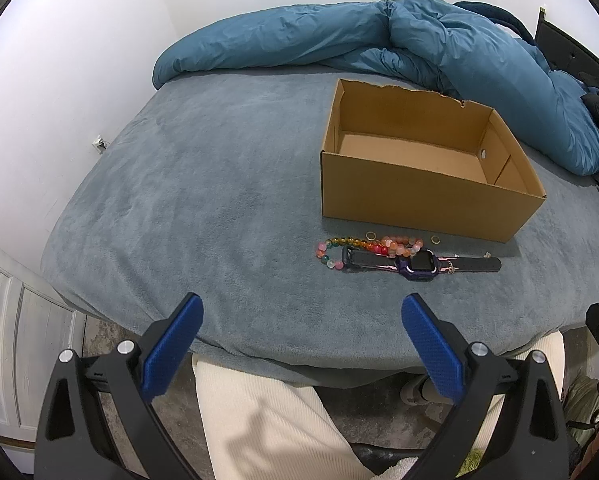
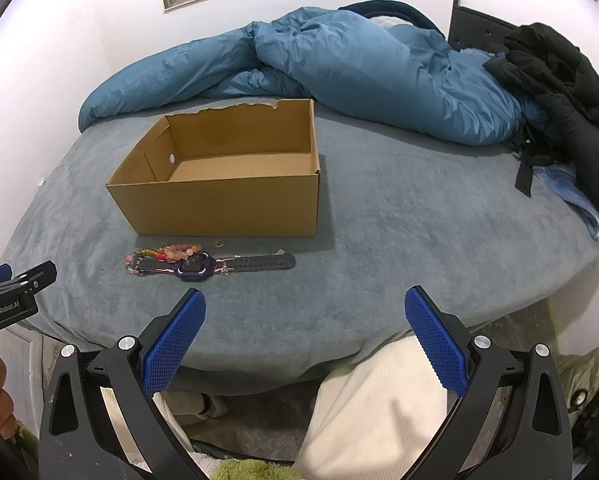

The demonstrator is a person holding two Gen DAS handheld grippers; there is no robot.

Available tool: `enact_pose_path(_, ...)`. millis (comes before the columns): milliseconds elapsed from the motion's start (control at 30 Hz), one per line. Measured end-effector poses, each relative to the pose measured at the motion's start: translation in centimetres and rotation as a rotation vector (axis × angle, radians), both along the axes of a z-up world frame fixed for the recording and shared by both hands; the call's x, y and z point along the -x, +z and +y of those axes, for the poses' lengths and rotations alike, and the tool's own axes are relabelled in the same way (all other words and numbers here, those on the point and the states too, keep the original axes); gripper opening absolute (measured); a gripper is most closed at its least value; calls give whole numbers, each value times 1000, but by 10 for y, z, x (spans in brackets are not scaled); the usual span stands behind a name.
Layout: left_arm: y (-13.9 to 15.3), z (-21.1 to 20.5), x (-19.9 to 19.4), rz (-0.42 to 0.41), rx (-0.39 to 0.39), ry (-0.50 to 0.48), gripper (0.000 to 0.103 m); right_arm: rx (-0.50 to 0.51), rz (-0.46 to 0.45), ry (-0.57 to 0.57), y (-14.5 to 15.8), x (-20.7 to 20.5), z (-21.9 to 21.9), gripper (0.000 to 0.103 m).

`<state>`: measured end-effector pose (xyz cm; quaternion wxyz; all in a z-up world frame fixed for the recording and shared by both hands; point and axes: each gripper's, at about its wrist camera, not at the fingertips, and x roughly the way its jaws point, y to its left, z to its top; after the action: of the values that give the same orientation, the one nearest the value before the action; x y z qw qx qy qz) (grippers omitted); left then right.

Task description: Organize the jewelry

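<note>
While both claws — the left gripper (image 1: 301,304) and the right gripper (image 2: 305,298) — are held wide apart and empty over the bed's near edge, the smartwatch (image 1: 419,262) and beaded bracelets (image 1: 379,246) are seen lying just before the open cardboard box (image 1: 419,200).

The cardboard box (image 1: 419,196) was plain tan; at its six o'clock lay multicoloured beaded bracelets (image 1: 363,247) and a purple-cased watch (image 1: 417,262) with a black, pink-lined strap. The bed (image 1: 203,208) was grey-blue, the duvet (image 1: 379,40) teal, the fingers (image 1: 171,352) blue with a cross-hatch texture.
</note>
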<state>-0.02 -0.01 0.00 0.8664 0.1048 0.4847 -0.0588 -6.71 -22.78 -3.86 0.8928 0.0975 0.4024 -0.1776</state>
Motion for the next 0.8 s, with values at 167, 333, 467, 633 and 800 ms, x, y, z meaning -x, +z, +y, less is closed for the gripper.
enact_pose_path(167, 0, 0, 0, 1, 1, 0, 97, 2, 0, -1, 3, -1, 1, 96)
enact_pose_path(333, 0, 0, 0, 0, 1, 0, 97, 2, 0, -1, 1, -3, 1, 96)
enact_pose_path(467, 0, 0, 0, 1, 1, 0, 97, 3, 1, -1, 2, -4, 1, 96)
enact_pose_path(633, 0, 0, 0, 0, 1, 1, 97, 6, -1, -2, 1, -4, 2, 96)
enact_pose_path(800, 0, 0, 0, 0, 0, 1, 97, 7, -2, -1, 3, -4, 2, 96)
